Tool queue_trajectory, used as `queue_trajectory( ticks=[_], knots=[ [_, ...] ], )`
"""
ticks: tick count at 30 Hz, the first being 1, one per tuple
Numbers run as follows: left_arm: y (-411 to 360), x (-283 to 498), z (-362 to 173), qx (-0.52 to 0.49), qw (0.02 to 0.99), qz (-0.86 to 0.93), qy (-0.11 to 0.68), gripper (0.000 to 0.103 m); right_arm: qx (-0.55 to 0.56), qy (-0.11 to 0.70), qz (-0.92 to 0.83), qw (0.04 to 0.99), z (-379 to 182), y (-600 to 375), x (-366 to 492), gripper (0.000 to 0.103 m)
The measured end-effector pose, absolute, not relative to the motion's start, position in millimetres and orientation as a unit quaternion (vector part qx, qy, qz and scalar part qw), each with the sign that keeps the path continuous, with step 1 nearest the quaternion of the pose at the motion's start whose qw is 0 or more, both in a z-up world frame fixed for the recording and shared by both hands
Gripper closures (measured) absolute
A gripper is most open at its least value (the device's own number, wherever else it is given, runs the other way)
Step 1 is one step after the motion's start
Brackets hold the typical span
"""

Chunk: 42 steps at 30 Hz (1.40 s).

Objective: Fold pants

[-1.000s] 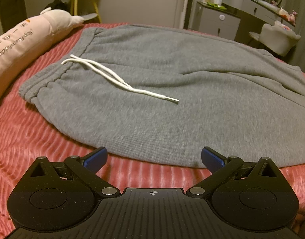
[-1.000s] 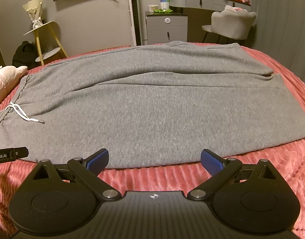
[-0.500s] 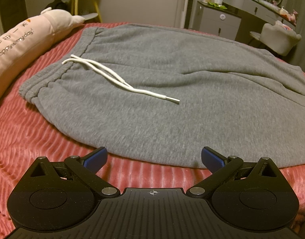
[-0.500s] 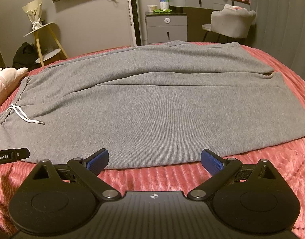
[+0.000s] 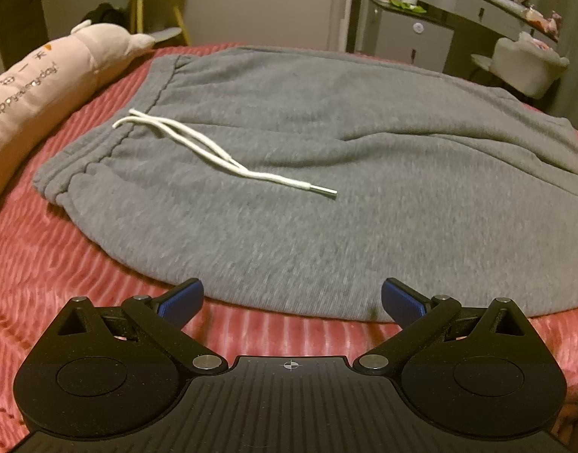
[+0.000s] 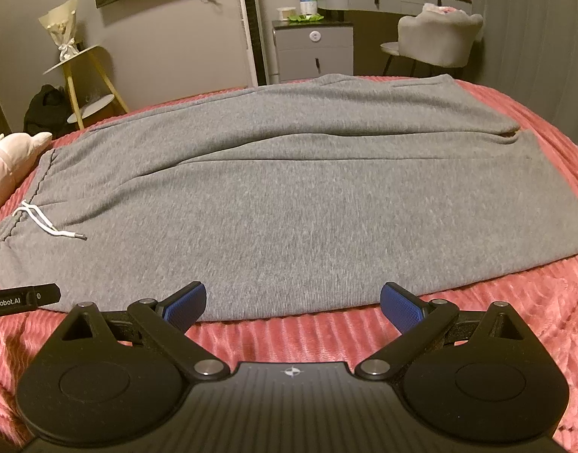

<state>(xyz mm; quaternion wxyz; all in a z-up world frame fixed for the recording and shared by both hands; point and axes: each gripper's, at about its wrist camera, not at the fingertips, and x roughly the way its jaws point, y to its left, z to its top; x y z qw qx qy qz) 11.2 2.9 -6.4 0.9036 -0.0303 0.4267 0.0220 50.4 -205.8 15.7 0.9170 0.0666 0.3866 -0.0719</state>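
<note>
Grey sweatpants (image 5: 326,143) lie flat across a red ribbed bedspread (image 5: 36,264), waistband to the left, legs to the right. A white drawstring (image 5: 221,154) lies on the fabric below the waistband. My left gripper (image 5: 292,302) is open and empty, just short of the near hem by the hip. In the right wrist view the pants (image 6: 289,196) spread wide, with the drawstring (image 6: 51,222) at far left. My right gripper (image 6: 292,302) is open and empty at the near edge of the lower leg. The left gripper's body (image 6: 20,298) shows at the left edge.
A long pink plush pillow (image 5: 43,87) lies on the bed left of the waistband. Behind the bed stand a yellow-legged side table (image 6: 81,75), a grey cabinet (image 6: 313,49), a dressing table and a grey chair (image 6: 436,41). The bedspread (image 6: 515,302) extends right of the pants.
Both grippers have crept slightly forward toward the near edge of the pants. Both stay open. The pants have not moved.
</note>
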Motion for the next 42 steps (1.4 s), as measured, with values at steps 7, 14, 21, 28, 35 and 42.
queue_trajectory(
  ticks=[7,14,21,28,35,42],
  knots=[
    [0,12,-5,-0.025,0.903,0.021,0.428,0.0,0.068,0.39,-0.071,0.915,15,-207,52,0.004],
    [-1,14,-3,-0.021,0.903,0.021,0.429,0.0,0.073,0.389,-0.069,0.916,14,-209,52,0.004],
    [-4,17,-5,-0.01,0.9,0.019,0.436,0.0,0.081,0.392,-0.065,0.914,13,-212,55,0.004],
    [-6,24,-9,-0.009,0.892,0.016,0.451,0.0,0.091,0.395,-0.061,0.912,11,-214,58,0.004],
    [-12,45,10,-0.005,0.892,0.056,0.449,0.0,0.124,0.378,-0.068,0.915,14,-238,80,0.004],
    [-26,111,27,-0.013,0.896,0.093,0.434,0.0,0.098,0.413,-0.148,0.893,-17,-289,151,0.004]
  ],
)
